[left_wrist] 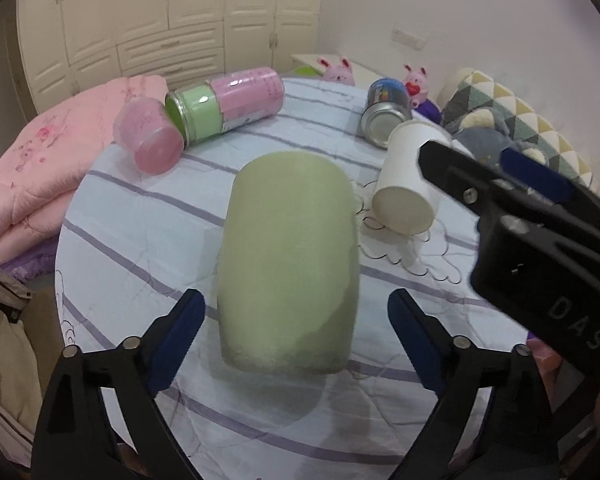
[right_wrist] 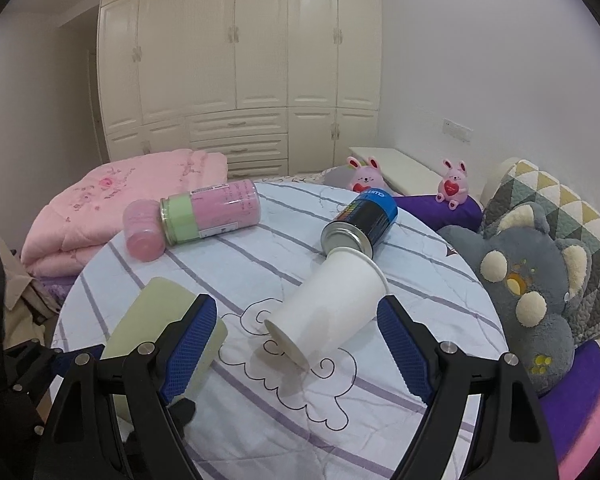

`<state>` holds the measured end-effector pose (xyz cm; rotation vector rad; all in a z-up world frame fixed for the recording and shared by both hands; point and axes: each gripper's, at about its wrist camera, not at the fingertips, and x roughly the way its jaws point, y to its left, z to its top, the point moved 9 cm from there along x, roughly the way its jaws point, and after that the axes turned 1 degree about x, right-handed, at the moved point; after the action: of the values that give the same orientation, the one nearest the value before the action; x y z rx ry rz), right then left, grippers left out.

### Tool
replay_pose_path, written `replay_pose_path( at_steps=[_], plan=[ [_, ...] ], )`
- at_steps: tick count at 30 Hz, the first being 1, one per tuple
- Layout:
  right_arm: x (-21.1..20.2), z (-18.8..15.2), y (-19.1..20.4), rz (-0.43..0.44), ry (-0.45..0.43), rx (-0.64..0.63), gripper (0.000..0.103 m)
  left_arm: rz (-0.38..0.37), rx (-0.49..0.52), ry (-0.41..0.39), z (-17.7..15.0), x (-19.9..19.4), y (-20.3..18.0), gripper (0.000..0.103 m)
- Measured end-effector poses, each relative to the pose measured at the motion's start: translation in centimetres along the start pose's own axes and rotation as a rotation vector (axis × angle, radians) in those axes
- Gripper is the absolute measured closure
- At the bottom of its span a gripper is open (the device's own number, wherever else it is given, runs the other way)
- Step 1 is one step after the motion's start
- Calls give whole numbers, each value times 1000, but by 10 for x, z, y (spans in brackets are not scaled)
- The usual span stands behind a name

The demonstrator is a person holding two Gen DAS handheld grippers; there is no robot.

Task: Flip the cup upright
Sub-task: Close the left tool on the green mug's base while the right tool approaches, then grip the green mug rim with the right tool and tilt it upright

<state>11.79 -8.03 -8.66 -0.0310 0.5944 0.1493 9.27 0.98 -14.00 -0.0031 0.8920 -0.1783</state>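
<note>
A pale green cup [left_wrist: 288, 264] lies on its side on the striped sheet, base toward the camera, between the open fingers of my left gripper [left_wrist: 296, 344], which do not touch it. It also shows in the right wrist view [right_wrist: 156, 320], behind my right gripper's left finger. A white paper cup [right_wrist: 328, 308] lies on its side, base toward me, just ahead of my open, empty right gripper [right_wrist: 296, 344]. In the left wrist view the white cup [left_wrist: 408, 184] lies at right, with the right gripper [left_wrist: 500, 200] reaching beside it.
A pink-and-green jar [right_wrist: 208, 212] and a pink cup [right_wrist: 142, 236] lie at the back left. A blue can [right_wrist: 360, 224] lies behind the white cup. A folded pink quilt [right_wrist: 120, 200] is at left, a grey plush [right_wrist: 528, 280] and pink bunnies [right_wrist: 454, 186] at right.
</note>
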Motion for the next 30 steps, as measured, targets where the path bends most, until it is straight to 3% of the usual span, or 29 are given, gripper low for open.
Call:
replay_pose_path(
  at_steps=[9,15,24,30],
  plan=[
    [5,-4,11,156,69,109,19,21,24,-34,-1,-21,9,5],
    [16,-14,27,288,173,200,19,10,12,-62,-1,-35,24,5],
    [25,-18,57,347,226,205,19,55,-8,-67,-3,-40,50,3],
    [42,-26,73,360,296,224,19,38,2,-57,-6,-36,55,3]
  ],
)
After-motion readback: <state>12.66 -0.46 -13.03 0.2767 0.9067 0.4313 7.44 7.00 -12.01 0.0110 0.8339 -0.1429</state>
